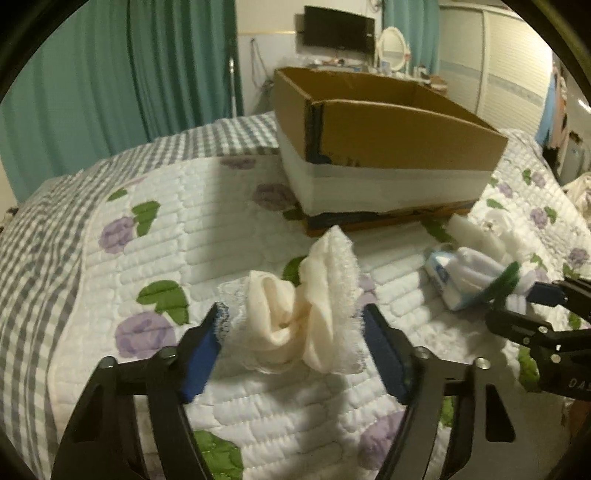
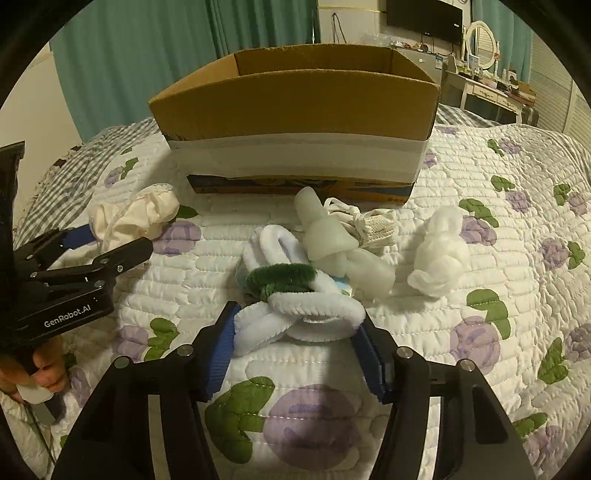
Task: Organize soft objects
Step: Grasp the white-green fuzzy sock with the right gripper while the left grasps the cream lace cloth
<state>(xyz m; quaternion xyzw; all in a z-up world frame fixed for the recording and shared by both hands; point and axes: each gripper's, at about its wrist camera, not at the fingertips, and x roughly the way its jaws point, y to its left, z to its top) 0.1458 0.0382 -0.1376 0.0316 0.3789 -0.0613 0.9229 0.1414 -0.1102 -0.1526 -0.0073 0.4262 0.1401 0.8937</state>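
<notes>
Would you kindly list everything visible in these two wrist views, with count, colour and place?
cardboard box: one, brown with a white band, open top, on the bed behind the soft items.
cream cloth bundle: one, cream-white, on the quilt between the left gripper's fingers.
fuzzy loops: one tangle, white with a green piece, between the right gripper's fingers.
foam pieces: a few, translucent white, just behind the loops.
white cord: one bundle, beside the foam.
white fluffy wad: one, right of the foam.
quilt: one, white with purple flowers and green leaves, covering the bed.
curtain: teal, background.
wall screen: one, black.
left gripper: black with blue pads, open.
right gripper: same, open.
</notes>
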